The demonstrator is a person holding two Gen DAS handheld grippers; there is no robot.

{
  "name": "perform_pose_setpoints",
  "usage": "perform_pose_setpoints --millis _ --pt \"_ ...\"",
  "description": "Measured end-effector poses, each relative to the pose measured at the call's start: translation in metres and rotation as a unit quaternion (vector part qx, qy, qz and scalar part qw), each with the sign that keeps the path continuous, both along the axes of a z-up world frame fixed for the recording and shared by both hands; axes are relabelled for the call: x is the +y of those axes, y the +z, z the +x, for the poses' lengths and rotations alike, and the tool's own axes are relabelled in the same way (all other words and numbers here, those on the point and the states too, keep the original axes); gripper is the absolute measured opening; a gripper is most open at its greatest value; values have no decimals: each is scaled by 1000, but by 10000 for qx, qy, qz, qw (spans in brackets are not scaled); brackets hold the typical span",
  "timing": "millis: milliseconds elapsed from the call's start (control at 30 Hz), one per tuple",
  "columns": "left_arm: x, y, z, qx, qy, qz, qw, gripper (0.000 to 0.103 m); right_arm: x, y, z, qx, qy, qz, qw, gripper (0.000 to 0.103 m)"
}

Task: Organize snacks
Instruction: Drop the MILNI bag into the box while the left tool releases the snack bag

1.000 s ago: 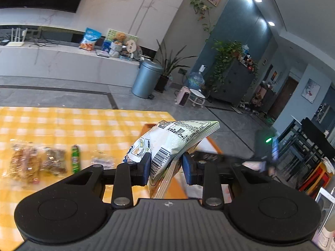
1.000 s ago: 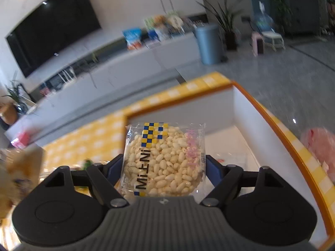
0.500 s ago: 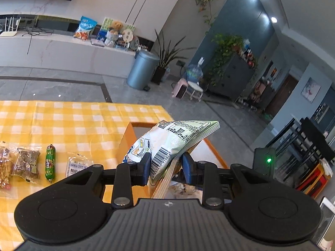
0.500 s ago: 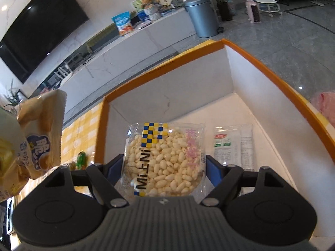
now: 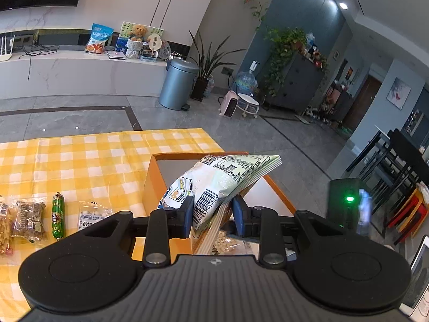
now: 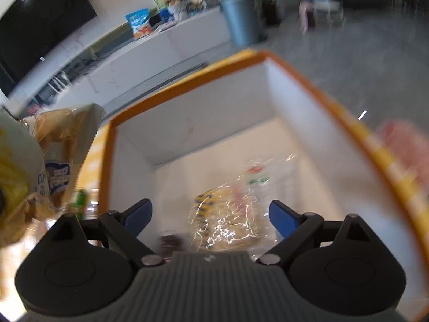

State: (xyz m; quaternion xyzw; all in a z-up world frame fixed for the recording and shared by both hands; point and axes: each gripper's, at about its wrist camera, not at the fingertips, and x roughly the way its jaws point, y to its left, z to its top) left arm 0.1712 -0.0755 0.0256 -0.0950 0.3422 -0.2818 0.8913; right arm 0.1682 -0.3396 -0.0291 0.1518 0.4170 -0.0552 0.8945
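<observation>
My left gripper (image 5: 213, 216) is shut on a pale green and white snack bag (image 5: 222, 179), held over the near left part of the orange-rimmed white box (image 5: 152, 177). The same bag (image 6: 59, 158) shows at the left edge of the right wrist view. My right gripper (image 6: 210, 214) hangs over the box (image 6: 187, 131) with its jaws opening. The clear packet of puffed snacks (image 6: 225, 220) lies blurred on the box floor below, free of the pads, beside another clear packet (image 6: 257, 177).
On the yellow checked tablecloth (image 5: 80, 161) left of the box lie a white candy packet (image 5: 92, 216), a green sausage stick (image 5: 58, 214) and brown snack packets (image 5: 28, 221). The table's far edge gives onto grey floor. A dark device with a green light (image 5: 347, 201) stands right.
My right gripper opened and the puffed snack packet dropped from it into the box. My left gripper carried its bag further right, over the box.
</observation>
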Motion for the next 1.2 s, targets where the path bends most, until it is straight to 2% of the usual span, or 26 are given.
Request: perform_pose_setpoints --millis 100,200,300,433,567,733,900,1000,1200 --pt "-7 -1 2 64 -32 -39 10000 35 -15 13 -16 -374 -205 -51 9991 93" --pt "-15 -2 3 120 -87 -113 9998 35 -42 31 -41 -818 -505 282 9950 95" --pt "-26 -5 8 203 -197 -336 9990 35 -64 45 -64 -1224 -409 593 9899 98" --pt "-50 -17 13 427 -462 -470 9969 35 -78 51 -78 -1290 -600 360 9892 98" --pt "-76 -34 16 572 -610 -428 9956 35 -88 47 -81 -1286 -542 540 9887 98" --pt "-97 -51 24 705 -867 -252 9934 34 -88 44 -85 -1121 -705 -2 9912 97" --pt "-107 -66 26 940 -951 -231 9907 34 -95 40 -90 -1138 -822 76 9901 97" --pt "-112 -71 22 920 -963 -116 9910 34 -95 40 -91 -1186 -840 82 9893 97" --pt "-114 -80 16 1040 -1070 -332 9882 35 -96 38 -93 -1179 -878 122 9891 97"
